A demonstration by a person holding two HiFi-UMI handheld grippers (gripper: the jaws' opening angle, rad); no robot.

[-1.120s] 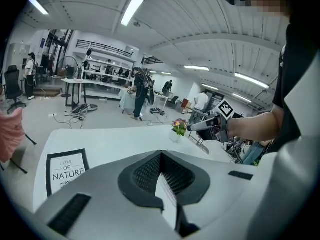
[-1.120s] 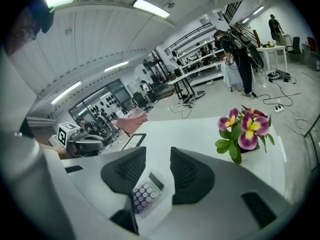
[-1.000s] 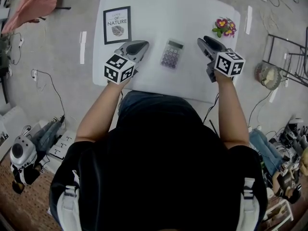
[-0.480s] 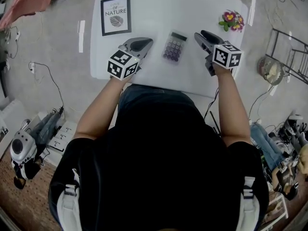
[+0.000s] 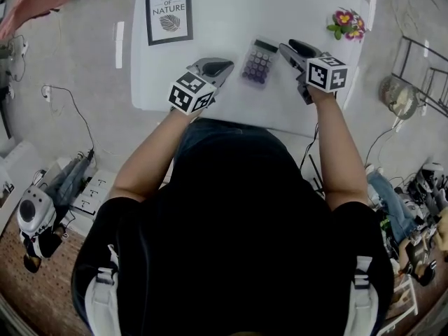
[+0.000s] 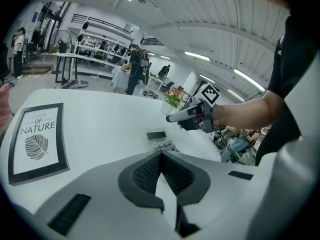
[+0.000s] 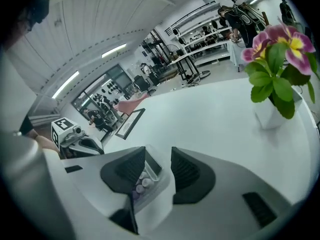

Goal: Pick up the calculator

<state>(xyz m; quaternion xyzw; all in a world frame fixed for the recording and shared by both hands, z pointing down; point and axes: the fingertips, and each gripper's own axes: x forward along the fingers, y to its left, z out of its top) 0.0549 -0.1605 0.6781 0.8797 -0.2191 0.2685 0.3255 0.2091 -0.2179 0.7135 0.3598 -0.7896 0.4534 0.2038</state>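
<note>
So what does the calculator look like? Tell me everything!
The calculator is small and pale, plastic-looking, with a dark screen at its far end and rows of round purplish buttons. It lies flat, face up, on the white table. One side sits between the open jaws of the right gripper; contact cannot be told.

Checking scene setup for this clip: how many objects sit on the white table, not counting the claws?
3: framed print at the far left, calculator near the middle, potted flower at the far right. The person hides part of the near edge.
</note>
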